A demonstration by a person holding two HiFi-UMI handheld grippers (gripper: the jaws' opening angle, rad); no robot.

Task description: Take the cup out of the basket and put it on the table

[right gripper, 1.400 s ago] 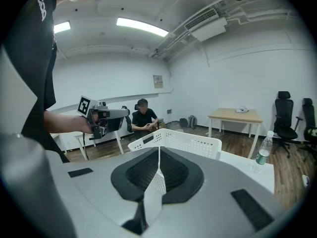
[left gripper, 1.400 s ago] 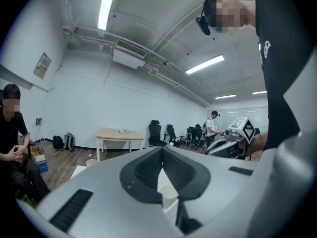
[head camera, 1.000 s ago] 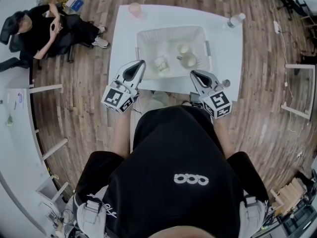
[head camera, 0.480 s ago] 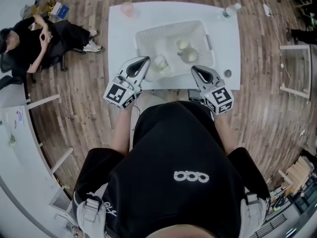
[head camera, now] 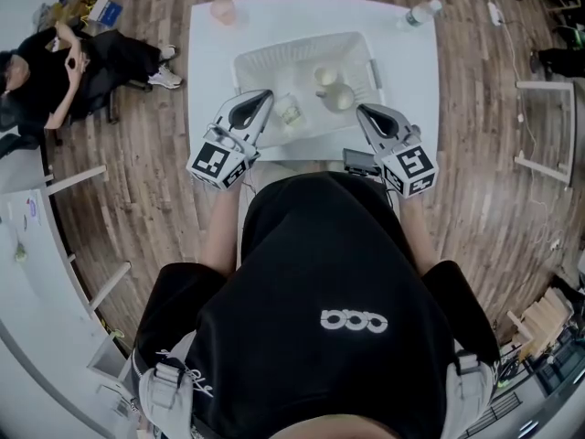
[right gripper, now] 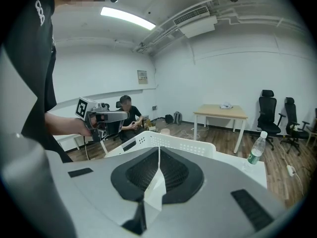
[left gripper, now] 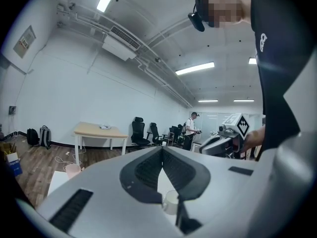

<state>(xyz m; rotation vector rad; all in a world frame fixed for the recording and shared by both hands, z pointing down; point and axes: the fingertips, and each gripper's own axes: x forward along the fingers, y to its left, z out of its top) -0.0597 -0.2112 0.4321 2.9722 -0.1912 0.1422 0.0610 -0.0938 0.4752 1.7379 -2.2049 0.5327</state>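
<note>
Left gripper (head camera: 265,97) and right gripper (head camera: 363,110) had both crept closer to the white plastic basket (head camera: 302,44) where the small pale cup (head camera: 291,110) sat, both squeezed shut on nothing, so the reach looked just begun and one would need to open wide next.

Bright, even light from ceiling strips (left gripper: 195,68); strong fisheye warp w/ dark corners; white bench (head camera: 407,80) slightly washed out.

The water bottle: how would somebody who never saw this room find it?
Find the white table on the wooden floor. The water bottle stands at its far right corner, outside the white basket. It alone is clear with a green label; the cups are pale.
</note>
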